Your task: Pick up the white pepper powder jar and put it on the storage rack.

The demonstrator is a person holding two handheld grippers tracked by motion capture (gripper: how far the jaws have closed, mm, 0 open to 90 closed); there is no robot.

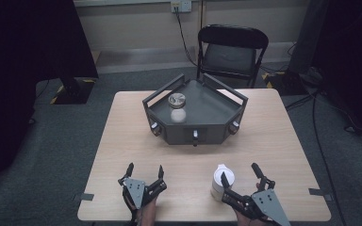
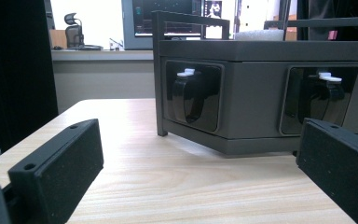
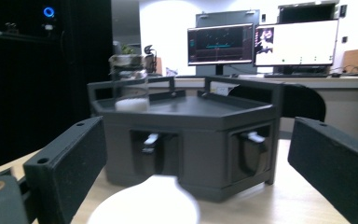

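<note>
Jaws of the right gripper [image 1: 242, 177] stand wide, holding nothing, with the white cup [image 1: 222, 181] at lower right of the high view, seemingly just clear of the left jaw. Centre before closing. Left gripper [image 1: 145, 171] gapes empty.

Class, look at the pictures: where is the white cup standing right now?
In the high view the white cup stands near the table's front edge on the right, between the open jaws of the right gripper, well in front of the dark tray.
</note>
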